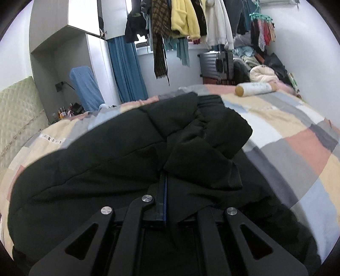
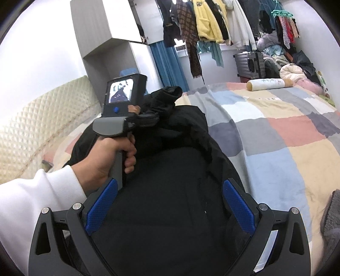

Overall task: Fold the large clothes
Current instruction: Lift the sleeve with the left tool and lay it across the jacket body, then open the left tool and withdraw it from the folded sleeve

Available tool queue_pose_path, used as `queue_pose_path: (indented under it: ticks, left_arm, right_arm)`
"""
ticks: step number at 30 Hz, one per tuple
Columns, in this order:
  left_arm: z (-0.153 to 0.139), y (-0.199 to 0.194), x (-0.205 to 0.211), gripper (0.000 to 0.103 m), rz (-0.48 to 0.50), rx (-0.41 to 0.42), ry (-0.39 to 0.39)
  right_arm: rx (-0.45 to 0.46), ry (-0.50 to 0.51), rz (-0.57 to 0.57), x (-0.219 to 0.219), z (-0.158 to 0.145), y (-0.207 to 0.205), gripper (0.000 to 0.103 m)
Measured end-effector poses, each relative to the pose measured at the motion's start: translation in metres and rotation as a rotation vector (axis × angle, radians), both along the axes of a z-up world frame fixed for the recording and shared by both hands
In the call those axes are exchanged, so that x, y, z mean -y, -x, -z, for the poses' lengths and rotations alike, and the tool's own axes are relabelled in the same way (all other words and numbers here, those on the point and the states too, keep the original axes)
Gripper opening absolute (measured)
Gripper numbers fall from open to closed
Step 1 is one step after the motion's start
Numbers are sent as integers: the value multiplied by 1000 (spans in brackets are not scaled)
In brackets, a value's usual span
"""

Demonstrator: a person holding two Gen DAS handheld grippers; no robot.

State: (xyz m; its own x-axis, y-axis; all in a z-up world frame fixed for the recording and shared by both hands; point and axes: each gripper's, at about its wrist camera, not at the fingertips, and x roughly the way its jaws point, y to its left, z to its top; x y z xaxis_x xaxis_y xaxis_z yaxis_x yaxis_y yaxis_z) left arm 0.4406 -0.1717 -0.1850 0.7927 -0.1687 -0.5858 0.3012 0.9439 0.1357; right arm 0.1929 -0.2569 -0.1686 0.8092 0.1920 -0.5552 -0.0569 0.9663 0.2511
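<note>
A large black padded jacket (image 1: pixel 95 169) lies on the checked bedspread (image 1: pixel 297 148). My left gripper (image 1: pixel 164 191) is shut on a fold of the jacket, its sleeve, and holds it raised over the body of the garment. In the right wrist view the jacket (image 2: pixel 170 191) fills the lower middle, and the left gripper (image 2: pixel 148 118) shows at upper left with the sleeve cuff bunched beyond it. My right gripper (image 2: pixel 170 210) is open and empty, its blue pads (image 2: pixel 238 208) wide apart just above the jacket's body.
A white bolster pillow (image 1: pixel 255 88) lies at the far end of the bed. A quilted headboard (image 2: pixel 42 118) runs along the left. Hanging clothes (image 1: pixel 184 19), a blue curtain, a suitcase (image 2: pixel 250 63) and piled laundry stand beyond the bed. A grey blanket (image 2: pixel 331 223) lies at right.
</note>
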Motion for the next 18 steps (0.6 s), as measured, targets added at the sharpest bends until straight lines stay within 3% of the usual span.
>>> queue_pose_path:
  ticks: [6, 12, 16, 18]
  left_arm:
    - [24, -14, 4, 2, -8, -91, -21]
    - [12, -6, -4, 5, 8, -93, 51]
    - [1, 6, -14, 17, -1, -116, 96]
    - [-2, 13, -18, 33, -5, -136, 107]
  right_arm:
    - [-13, -2, 0, -5, 3, -6, 100]
    - [-24, 15, 7, -6, 5, -8, 100]
    - [-4, 15, 13, -6, 2, -7, 100]
    - [7, 18, 6, -9, 1, -6, 100]
